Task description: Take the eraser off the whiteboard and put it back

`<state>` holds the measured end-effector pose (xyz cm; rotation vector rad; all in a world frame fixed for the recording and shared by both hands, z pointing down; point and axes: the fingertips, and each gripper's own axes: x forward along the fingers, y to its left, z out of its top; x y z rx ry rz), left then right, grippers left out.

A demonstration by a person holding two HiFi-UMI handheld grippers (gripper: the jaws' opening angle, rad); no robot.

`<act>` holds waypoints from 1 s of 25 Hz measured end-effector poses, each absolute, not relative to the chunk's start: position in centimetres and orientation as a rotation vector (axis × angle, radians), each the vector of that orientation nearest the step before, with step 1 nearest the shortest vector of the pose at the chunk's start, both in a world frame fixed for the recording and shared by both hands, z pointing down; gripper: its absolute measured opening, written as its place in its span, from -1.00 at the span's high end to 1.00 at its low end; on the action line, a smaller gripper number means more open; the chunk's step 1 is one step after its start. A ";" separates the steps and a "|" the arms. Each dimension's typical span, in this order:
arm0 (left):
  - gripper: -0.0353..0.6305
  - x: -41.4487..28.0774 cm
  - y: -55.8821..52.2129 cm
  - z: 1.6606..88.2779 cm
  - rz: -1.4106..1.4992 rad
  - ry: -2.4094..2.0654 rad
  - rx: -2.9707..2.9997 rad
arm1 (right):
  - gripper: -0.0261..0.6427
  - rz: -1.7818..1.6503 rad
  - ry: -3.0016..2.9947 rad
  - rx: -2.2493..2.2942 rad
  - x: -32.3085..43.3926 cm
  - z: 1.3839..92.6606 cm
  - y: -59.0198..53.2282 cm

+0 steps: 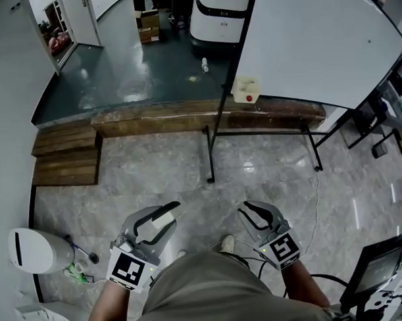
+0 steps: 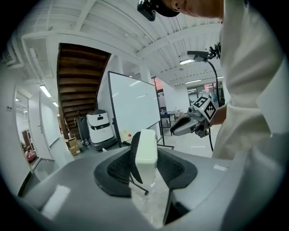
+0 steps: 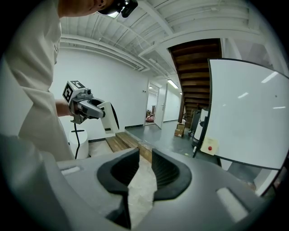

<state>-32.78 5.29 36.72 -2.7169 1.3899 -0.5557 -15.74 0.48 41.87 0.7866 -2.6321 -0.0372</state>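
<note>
My left gripper (image 1: 168, 211) is shut on the eraser (image 1: 165, 219), a white block with a black felt side. In the left gripper view the eraser (image 2: 146, 151) stands upright between the dark pads. My right gripper (image 1: 250, 211) is open by a narrow gap with nothing in it; the floor shows between its pads (image 3: 165, 169). Both grippers are held low in front of the person's body, well short of the whiteboard (image 1: 315, 40), which stands on a black frame. A cream box with a red dot (image 1: 244, 90) hangs at the board's lower left corner.
A raised wooden edge (image 1: 153, 119) crosses the floor just before the whiteboard's black legs (image 1: 211, 156). Wooden steps (image 1: 66, 158) lie at the left. A white machine (image 1: 219, 14) stands behind the board. A white bin (image 1: 33, 250) is near left, a black screen (image 1: 379, 265) near right.
</note>
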 end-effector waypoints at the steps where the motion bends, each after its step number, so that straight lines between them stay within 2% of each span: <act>1: 0.40 -33.2 5.7 36.8 -0.548 1.383 -2.726 | 0.69 -0.032 -2.633 0.788 -16.5 41.8 0.9; 8: 0.40 -35.9 6.7 37.0 -0.496 1.328 -2.754 | 0.69 -0.052 -2.617 0.799 -19.6 42.0 2.9; 14: 0.40 -35.7 3.2 36.5 -0.506 1.243 -2.761 | 0.69 -0.003 -2.614 0.833 -19.7 42.3 2.7; 25: 0.40 -25.8 -14.2 35.8 -0.529 1.132 -2.751 | 0.69 0.018 -2.622 0.894 -10.0 43.2 -9.9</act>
